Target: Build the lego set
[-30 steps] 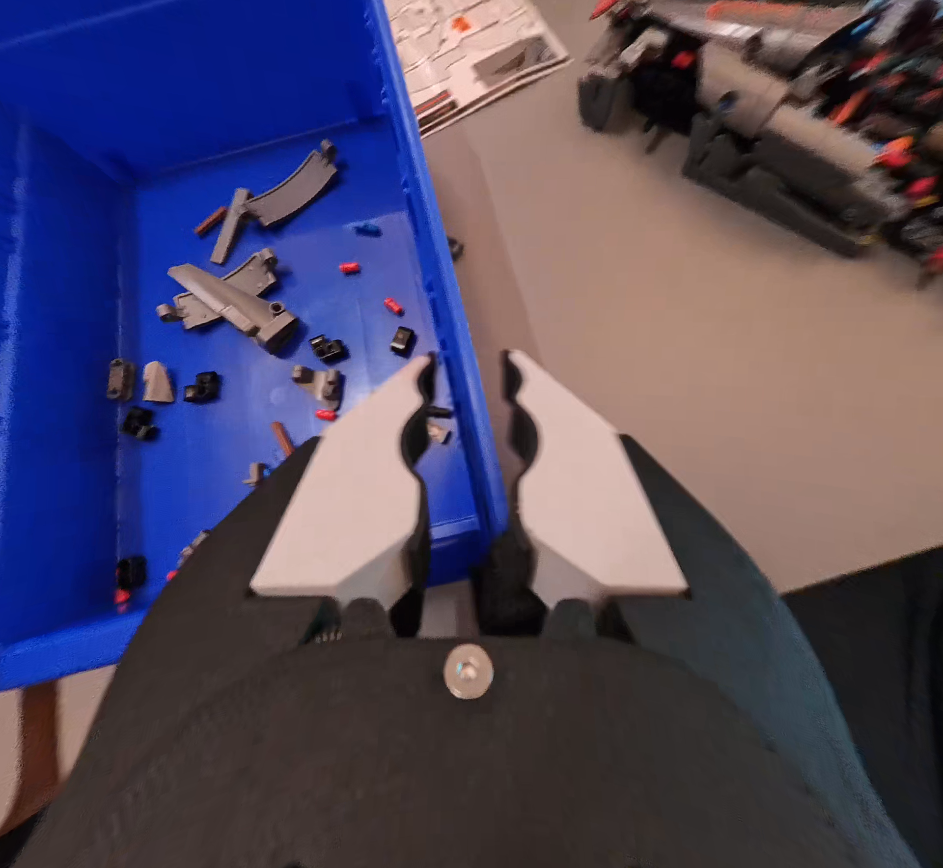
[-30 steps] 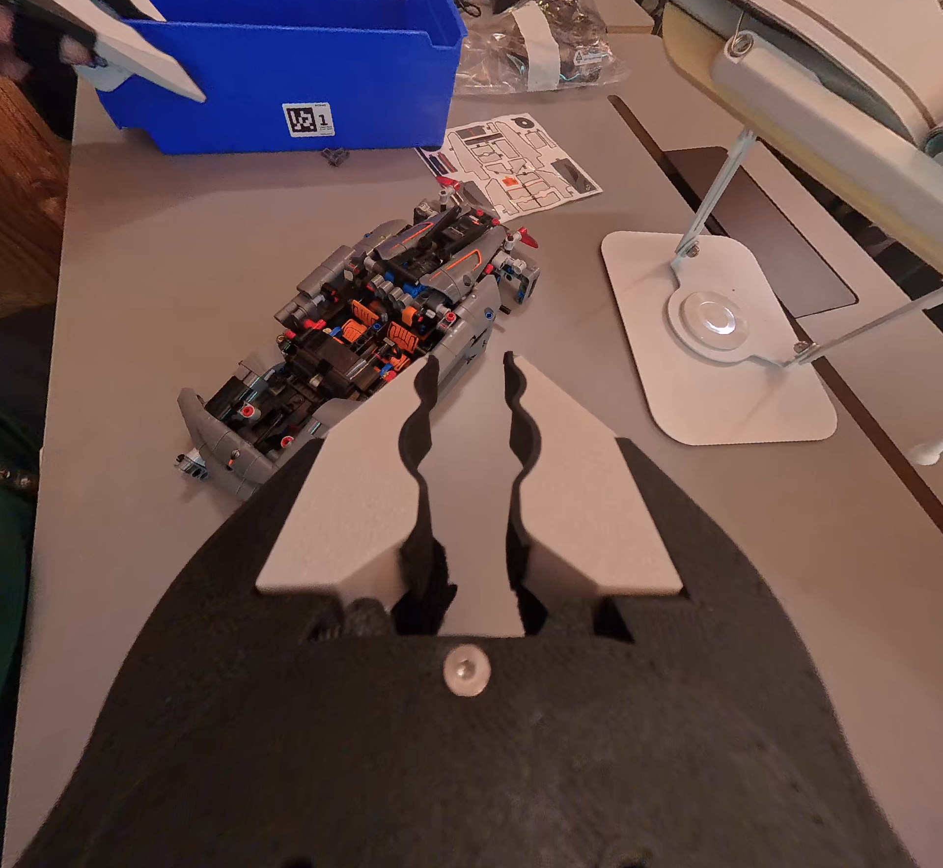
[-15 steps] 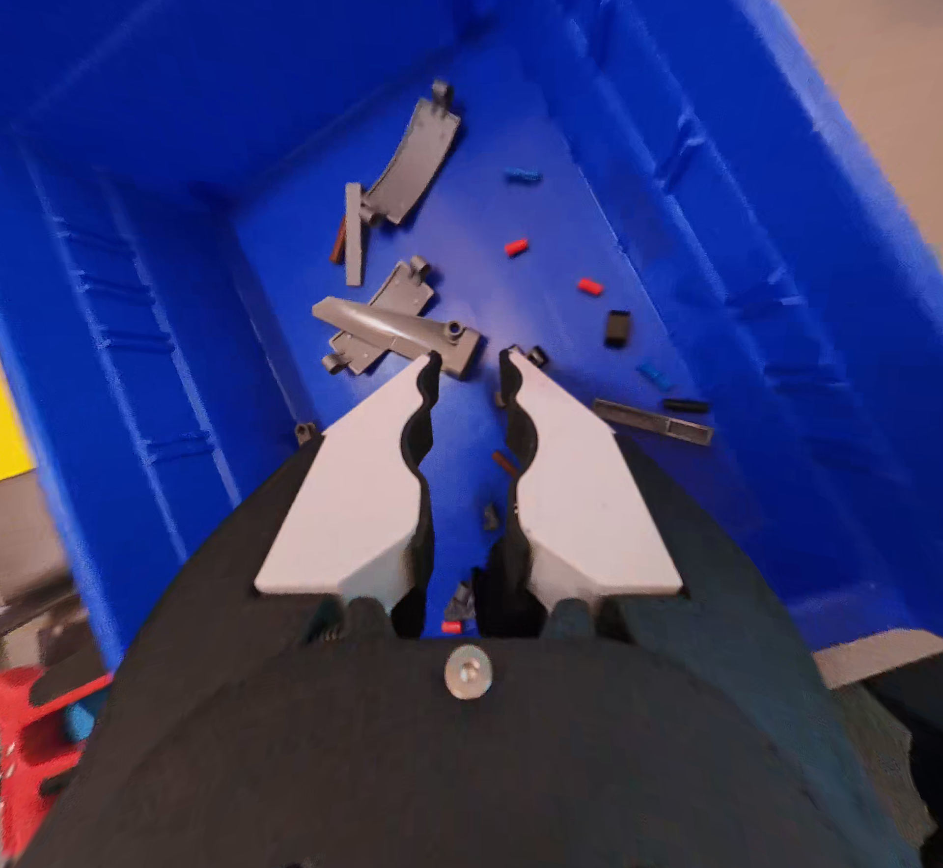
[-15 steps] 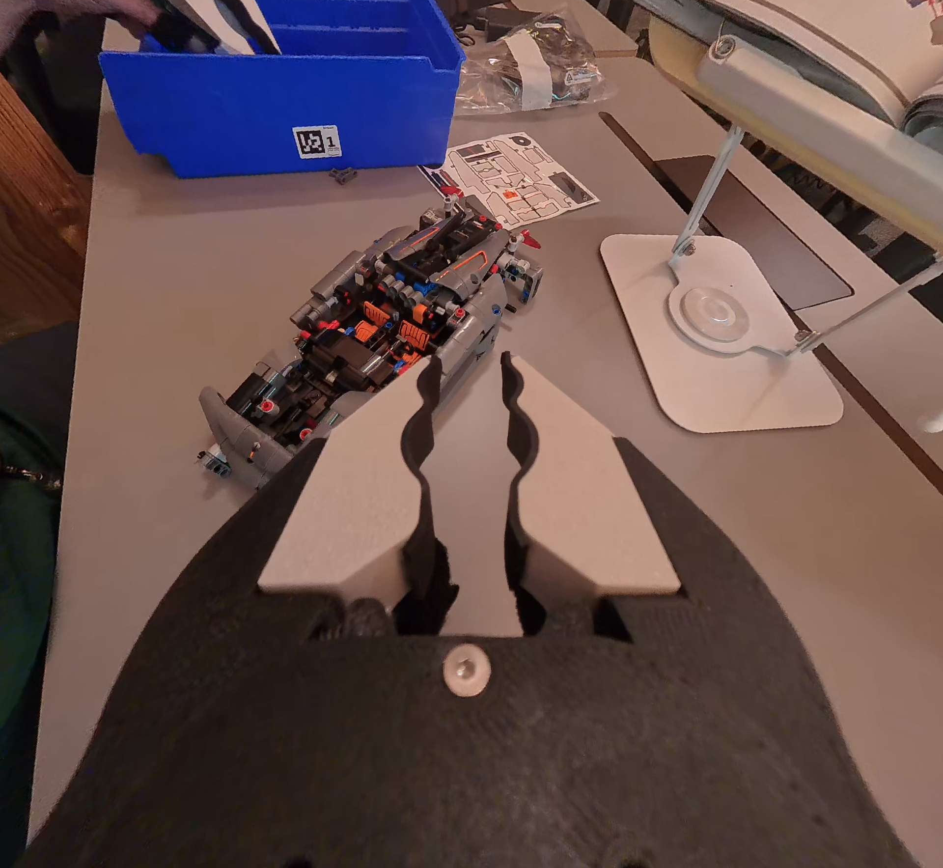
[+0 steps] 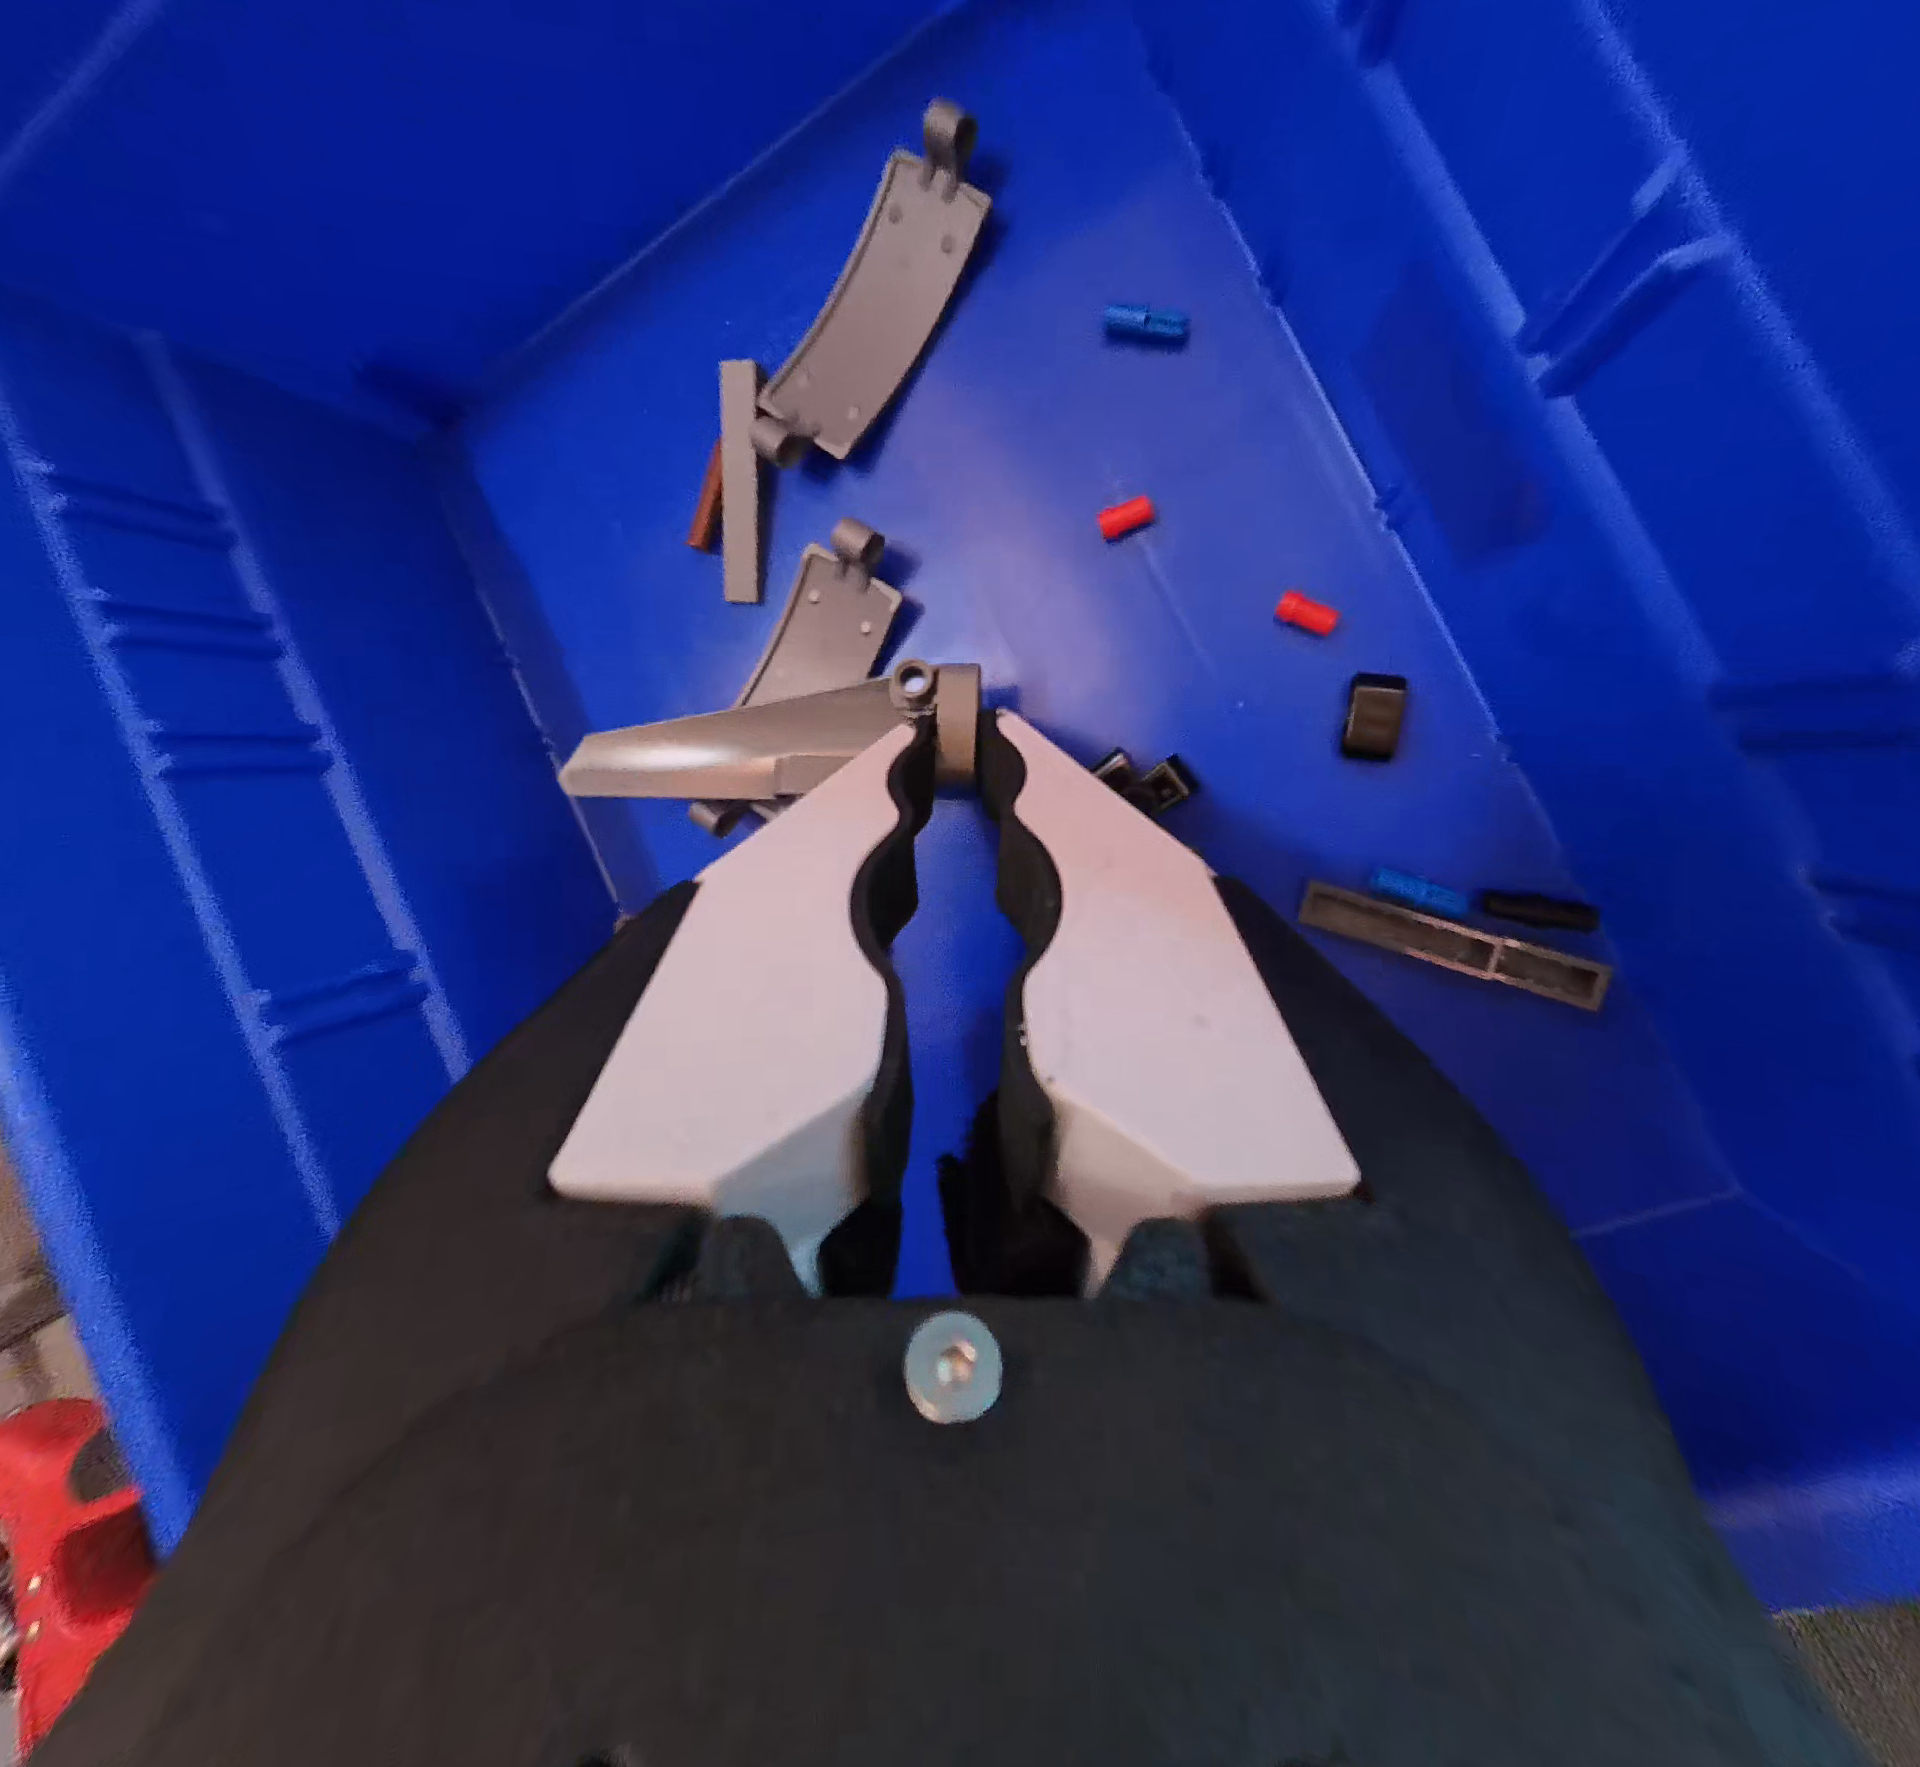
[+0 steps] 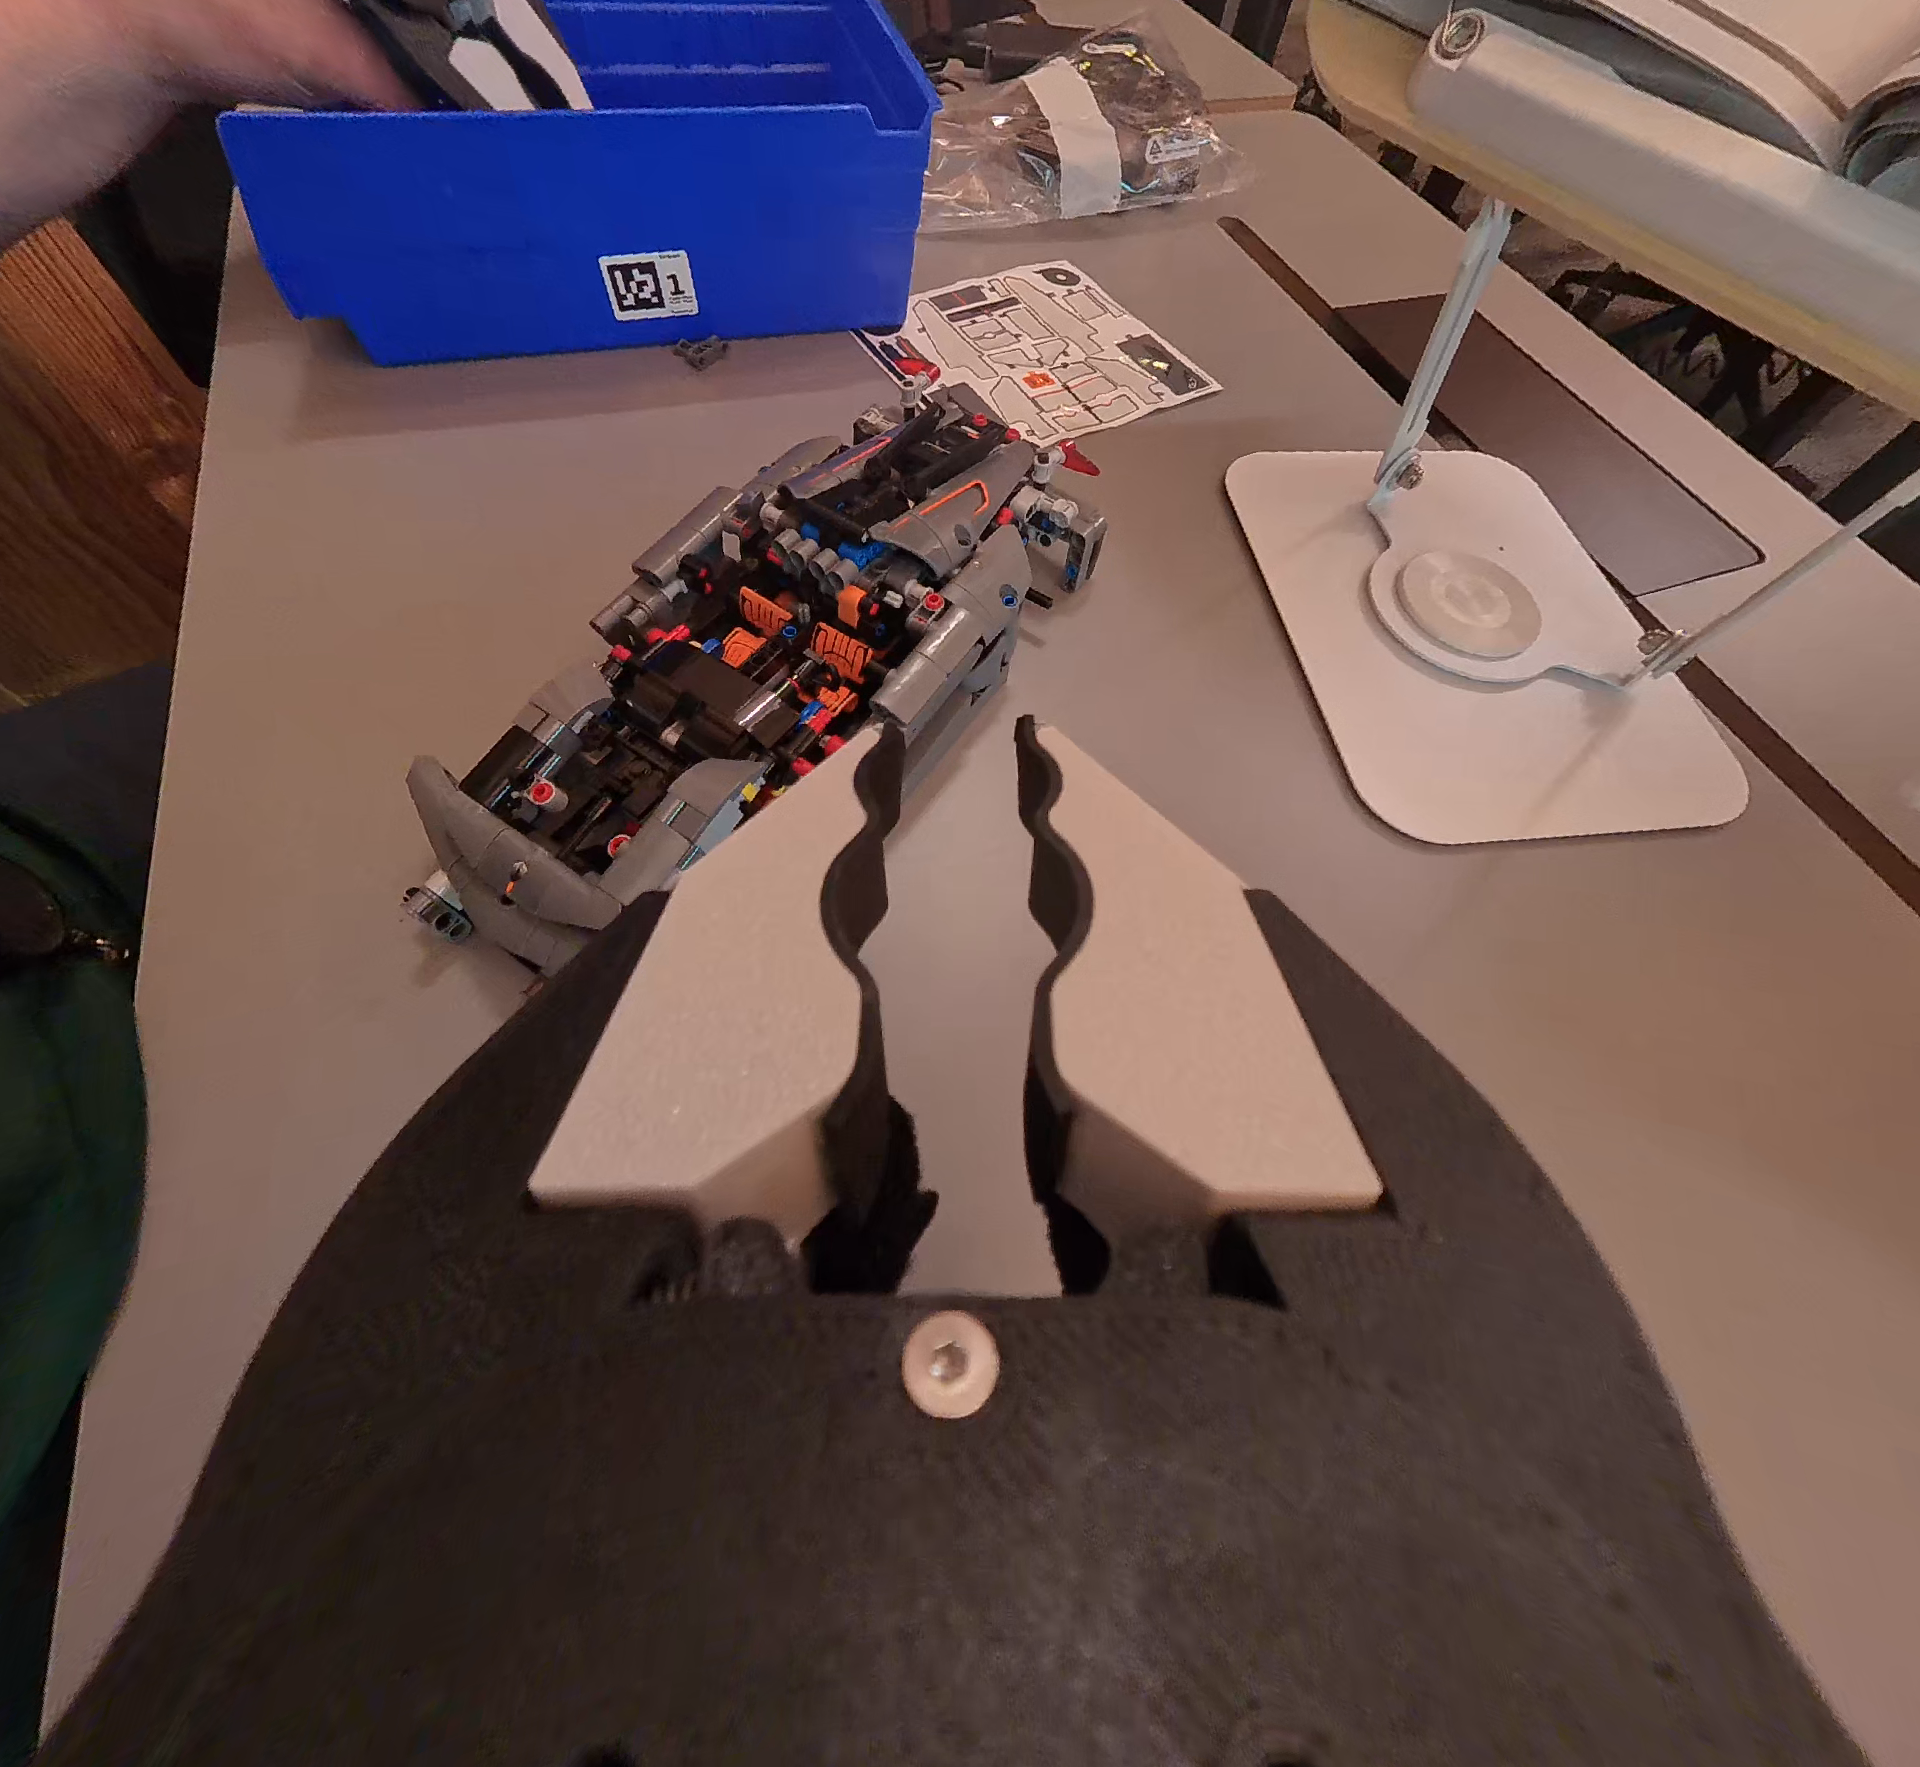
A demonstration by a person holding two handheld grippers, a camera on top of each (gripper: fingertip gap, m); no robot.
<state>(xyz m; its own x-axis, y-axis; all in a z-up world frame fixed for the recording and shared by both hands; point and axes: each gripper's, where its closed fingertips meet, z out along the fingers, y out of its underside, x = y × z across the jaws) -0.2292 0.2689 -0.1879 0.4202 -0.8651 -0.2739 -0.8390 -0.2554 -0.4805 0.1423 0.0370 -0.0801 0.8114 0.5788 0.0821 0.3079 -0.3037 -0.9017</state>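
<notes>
Fingertips of the left gripper (image 5: 954,730) pinch the round end of a grey wing-shaped piece (image 5: 727,749) at mid-frame in the left wrist view, inside the blue bin (image 5: 312,159) among scattered loose parts. Across the right wrist view, the right gripper (image 6: 951,730) hangs spread and empty above the grey table (image 6: 364,522), with the half-built lego car (image 6: 769,668) at centre-left, the bin at upper left and a sticker sheet (image 6: 1060,346) above centre.
</notes>
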